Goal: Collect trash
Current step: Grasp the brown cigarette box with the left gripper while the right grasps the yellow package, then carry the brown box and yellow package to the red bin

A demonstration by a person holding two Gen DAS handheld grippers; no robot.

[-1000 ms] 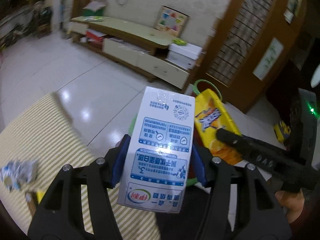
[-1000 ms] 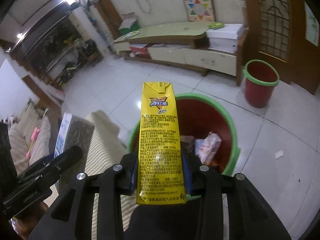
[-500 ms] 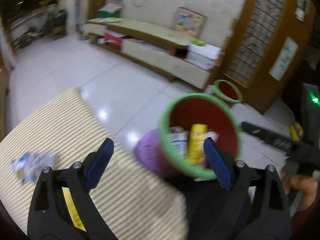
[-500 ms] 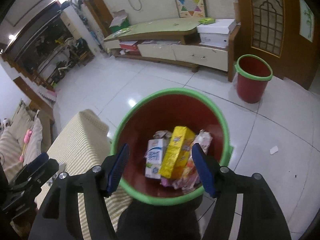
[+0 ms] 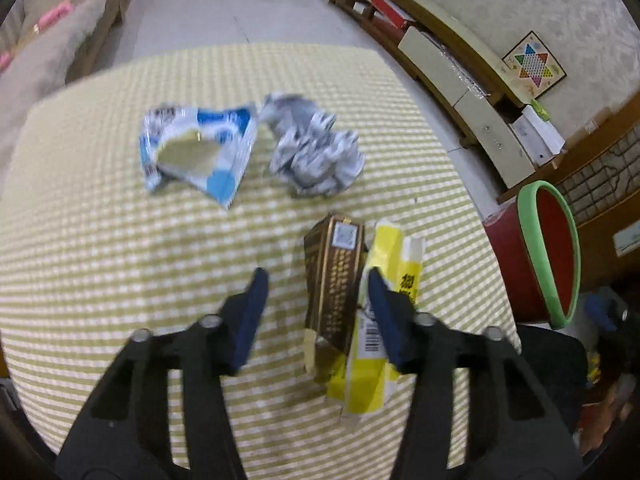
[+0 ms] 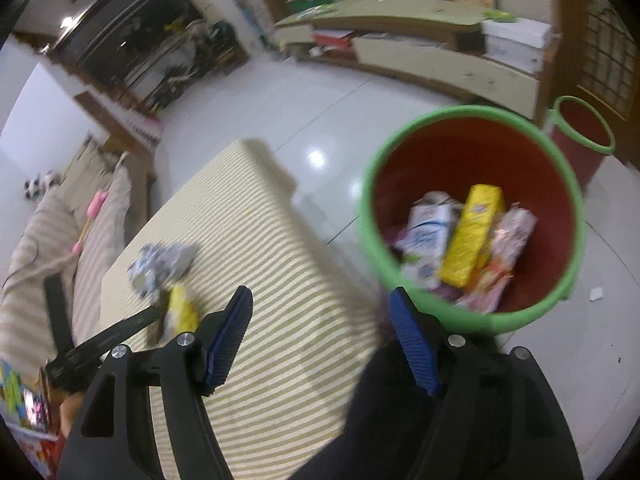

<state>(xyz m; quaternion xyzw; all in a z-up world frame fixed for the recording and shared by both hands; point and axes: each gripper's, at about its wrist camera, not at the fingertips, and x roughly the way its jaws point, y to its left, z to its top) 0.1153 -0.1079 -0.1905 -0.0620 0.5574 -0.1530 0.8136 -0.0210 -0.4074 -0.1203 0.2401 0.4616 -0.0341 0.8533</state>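
Note:
On the yellow checked table cloth (image 5: 120, 260) lie a torn blue-and-white wrapper (image 5: 196, 152), a crumpled paper ball (image 5: 316, 156), a brown carton (image 5: 336, 280) and a yellow packet (image 5: 394, 340). My left gripper (image 5: 316, 308) points down over the brown carton. Its jaws are closing with the carton between them, and the left pad is still clear of it. My right gripper (image 6: 320, 300) hangs between the table and the red bin with a green rim (image 6: 368, 200); its jaws are opening and hold nothing. A white-blue milk carton (image 6: 428, 236) and a yellow drink carton (image 6: 472, 236) lie in the bin.
A smaller red bin (image 6: 580, 140) stands by the wooden door. A long low cabinet (image 6: 440, 64) runs along the far wall. A sofa (image 6: 60, 216) sits beyond the table. The big bin (image 5: 548, 256) is off the table's right edge. The floor is white tile.
Both cartons left the jaws and now lie in the bin. My left gripper swung back over the table and down onto the brown carton. My right gripper opened and drifted toward the table.

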